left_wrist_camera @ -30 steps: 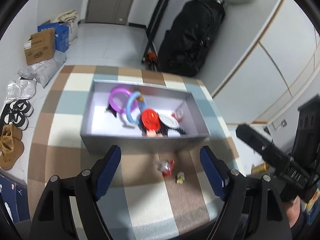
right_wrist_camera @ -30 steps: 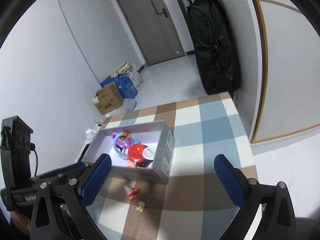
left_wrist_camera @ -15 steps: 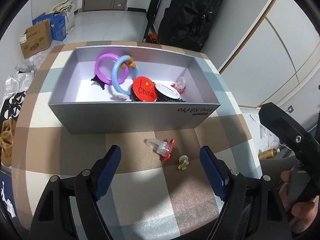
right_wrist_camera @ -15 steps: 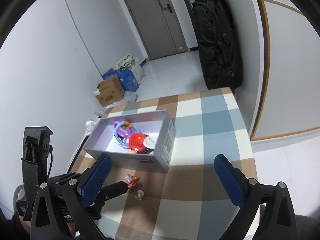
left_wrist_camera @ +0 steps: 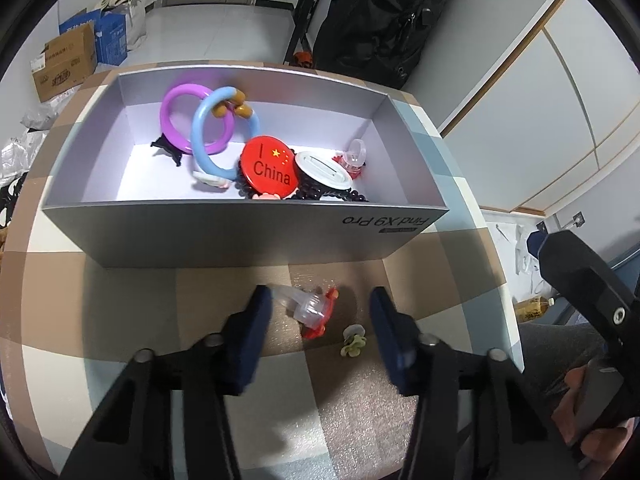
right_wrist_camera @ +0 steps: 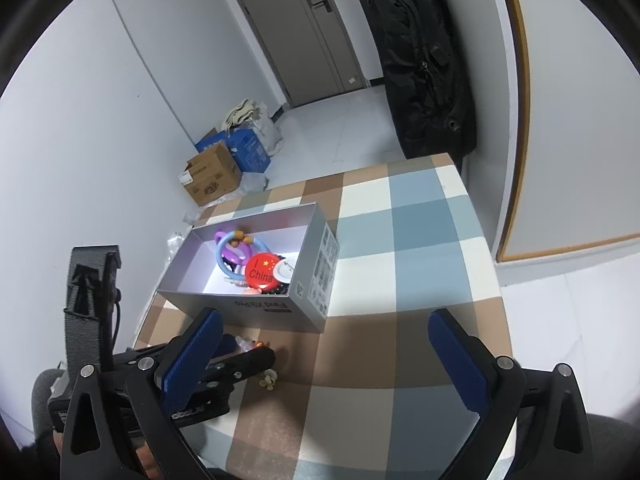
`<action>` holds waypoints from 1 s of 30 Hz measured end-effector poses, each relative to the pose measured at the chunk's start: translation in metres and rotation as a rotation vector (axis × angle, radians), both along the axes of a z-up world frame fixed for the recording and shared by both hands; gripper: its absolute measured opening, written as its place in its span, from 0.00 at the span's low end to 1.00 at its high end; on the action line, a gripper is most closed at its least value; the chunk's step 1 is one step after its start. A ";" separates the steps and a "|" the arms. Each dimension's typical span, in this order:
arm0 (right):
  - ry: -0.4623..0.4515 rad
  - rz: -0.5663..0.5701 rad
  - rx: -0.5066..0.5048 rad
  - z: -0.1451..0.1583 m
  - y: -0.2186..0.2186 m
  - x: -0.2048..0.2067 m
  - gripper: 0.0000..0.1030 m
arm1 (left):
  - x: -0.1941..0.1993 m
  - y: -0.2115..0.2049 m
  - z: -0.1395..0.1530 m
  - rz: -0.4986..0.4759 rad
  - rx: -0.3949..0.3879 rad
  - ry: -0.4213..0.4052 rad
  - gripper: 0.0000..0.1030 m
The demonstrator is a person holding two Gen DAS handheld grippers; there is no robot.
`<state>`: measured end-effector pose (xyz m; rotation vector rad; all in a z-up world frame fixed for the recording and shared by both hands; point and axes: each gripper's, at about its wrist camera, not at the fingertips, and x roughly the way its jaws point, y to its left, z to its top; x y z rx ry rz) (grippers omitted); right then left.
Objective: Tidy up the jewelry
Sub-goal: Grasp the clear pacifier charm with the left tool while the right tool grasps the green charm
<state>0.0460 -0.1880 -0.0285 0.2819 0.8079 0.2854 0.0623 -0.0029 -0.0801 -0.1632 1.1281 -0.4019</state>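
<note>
Red-and-clear trinket sits on the checked surface just near of the grey box, between the spread fingers of the left gripper, nothing clamped. Small yellowish piece just to its right. Box already holds bangles, badge, beads (mostly done, I'd say); two left. Right gripper wide open, empty, hanging back.
</note>
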 end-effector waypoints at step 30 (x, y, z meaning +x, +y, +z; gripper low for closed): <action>0.086 0.074 -0.035 -0.019 0.019 0.000 1.00 | -0.007 0.026 0.028 0.033 -0.065 -0.030 0.16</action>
